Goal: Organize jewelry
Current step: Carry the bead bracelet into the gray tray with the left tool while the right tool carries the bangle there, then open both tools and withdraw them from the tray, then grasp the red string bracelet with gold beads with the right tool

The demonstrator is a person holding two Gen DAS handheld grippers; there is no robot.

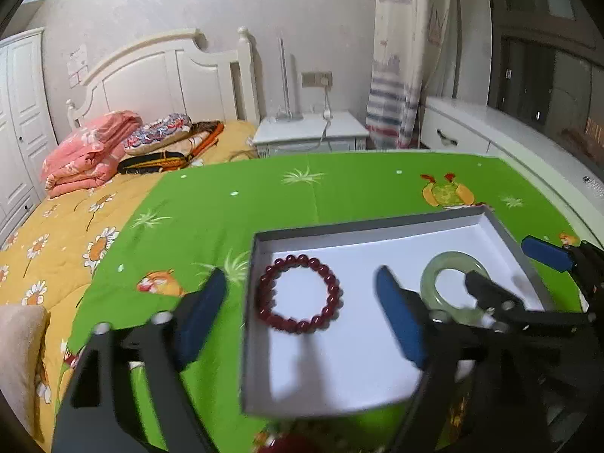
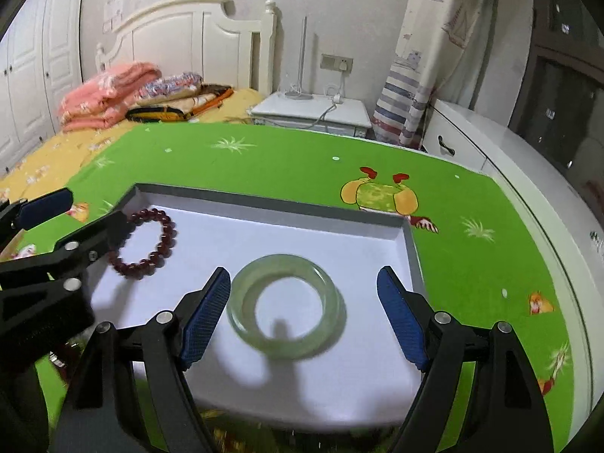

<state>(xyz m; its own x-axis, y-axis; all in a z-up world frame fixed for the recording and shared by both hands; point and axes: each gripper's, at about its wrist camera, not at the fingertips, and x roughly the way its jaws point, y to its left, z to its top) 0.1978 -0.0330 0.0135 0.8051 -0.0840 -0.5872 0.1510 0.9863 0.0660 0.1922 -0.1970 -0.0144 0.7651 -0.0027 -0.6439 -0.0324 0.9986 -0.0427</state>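
Observation:
A shallow grey box (image 1: 260,239) (image 2: 271,204) with a white floor lies on the green cloth. A dark red bead bracelet (image 1: 300,294) (image 2: 145,243) lies flat in its left part. A pale green jade bangle (image 1: 453,264) (image 2: 287,311) lies flat in its right part. My left gripper (image 1: 302,321) is open and empty, its fingers straddling the box's left wall and the bead bracelet. My right gripper (image 2: 304,315) is open and empty, its blue pads on either side of the bangle, apart from it. Each gripper shows in the other's view.
The green cartoon cloth (image 1: 264,196) (image 2: 472,264) covers the table. Beyond it are a yellow bed with folded pink bedding (image 1: 90,151), a white nightstand (image 2: 313,111), a curtain and a white cabinet (image 2: 509,143) along the right.

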